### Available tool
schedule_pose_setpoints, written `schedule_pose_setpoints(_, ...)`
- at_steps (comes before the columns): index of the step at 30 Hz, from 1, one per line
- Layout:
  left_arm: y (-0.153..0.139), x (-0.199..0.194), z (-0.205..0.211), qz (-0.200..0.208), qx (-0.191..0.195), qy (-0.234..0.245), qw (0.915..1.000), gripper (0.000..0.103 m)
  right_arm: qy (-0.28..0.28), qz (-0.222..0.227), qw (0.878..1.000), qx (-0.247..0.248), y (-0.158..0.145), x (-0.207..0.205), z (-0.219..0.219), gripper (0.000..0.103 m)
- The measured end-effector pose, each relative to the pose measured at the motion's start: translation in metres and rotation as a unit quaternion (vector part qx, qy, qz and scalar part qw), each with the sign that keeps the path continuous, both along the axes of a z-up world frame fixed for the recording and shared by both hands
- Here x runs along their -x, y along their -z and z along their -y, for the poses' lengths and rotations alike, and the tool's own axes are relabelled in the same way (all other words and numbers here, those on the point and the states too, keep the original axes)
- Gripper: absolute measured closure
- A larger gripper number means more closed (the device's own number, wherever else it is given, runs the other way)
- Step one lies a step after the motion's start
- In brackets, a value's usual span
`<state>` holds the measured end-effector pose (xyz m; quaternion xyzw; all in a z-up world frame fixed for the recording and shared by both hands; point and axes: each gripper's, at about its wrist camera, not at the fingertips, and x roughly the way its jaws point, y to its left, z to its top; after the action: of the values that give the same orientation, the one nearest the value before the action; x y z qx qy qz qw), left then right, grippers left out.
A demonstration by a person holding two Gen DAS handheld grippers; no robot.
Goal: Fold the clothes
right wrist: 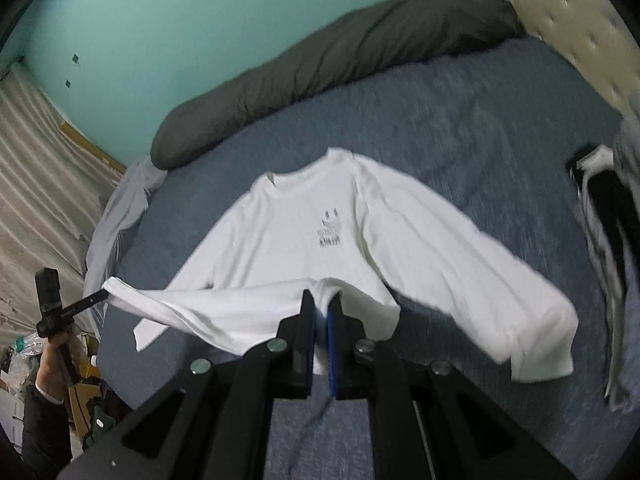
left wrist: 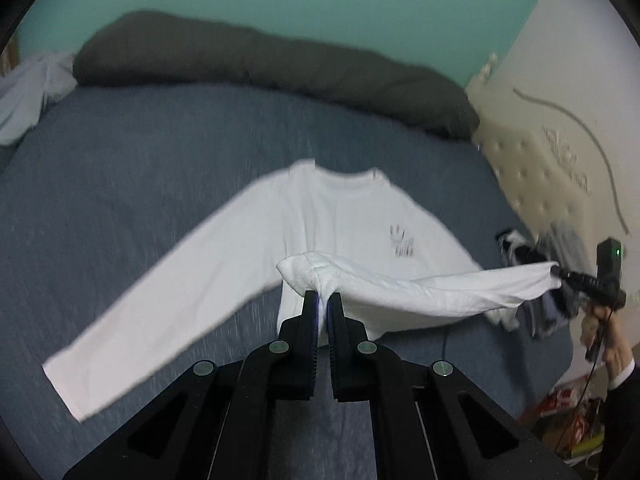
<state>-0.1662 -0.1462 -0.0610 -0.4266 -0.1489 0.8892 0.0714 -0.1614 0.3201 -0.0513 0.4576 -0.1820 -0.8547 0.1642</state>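
Left tool [left wrist: 323, 300] pinching the shirt [left wrist: 320, 216] hem at one corner, right tool [right wrist: 322, 298] pinching the other; hem lifted and strung between them, sagging mid-span. Beyond the hem, shirt body lies face-up on the bed [left wrist: 140, 152], collar toward the grey pillow [left wrist: 280, 68], sleeves splayed either side. Risks: thin pinch slips if tools pull apart; uneven carry skews the fold; sleeves unfolded, likely to bunch under.
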Motion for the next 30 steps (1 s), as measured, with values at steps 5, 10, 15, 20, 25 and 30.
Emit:
schedule_pose_setpoints(5,-0.043,0.016,0.005,-0.035,0.002,-0.014,0.9993,0.099,0.003,-0.029,1.000,0.002,-0.042,0.022,0.005,0.099)
schedule_pose_setpoints(10,-0.067,0.028,0.011,-0.057,0.001,-0.021,0.9981,0.099,0.001,-0.055,0.998,0.006,-0.074,0.035,0.006,0.099)
schedule_pose_setpoints(15,-0.056,0.038,0.009,-0.046,0.011,-0.016,0.9988,0.099,0.001,-0.056,0.998,0.003,-0.078,0.041,0.007,0.099)
schedule_pose_setpoints(20,-0.024,0.029,0.005,-0.022,0.010,-0.006,0.9997,0.099,-0.009,-0.038,0.999,-0.004,-0.057,0.034,0.010,0.099)
schedule_pose_setpoints(25,0.018,0.007,-0.006,0.010,0.007,0.018,0.9998,0.099,-0.020,-0.009,1.000,-0.009,-0.027,0.016,0.009,0.099)
schedule_pose_setpoints(30,0.061,-0.037,-0.023,0.036,0.012,0.057,0.9976,0.098,-0.060,0.032,0.997,-0.023,0.019,-0.028,0.018,0.099)
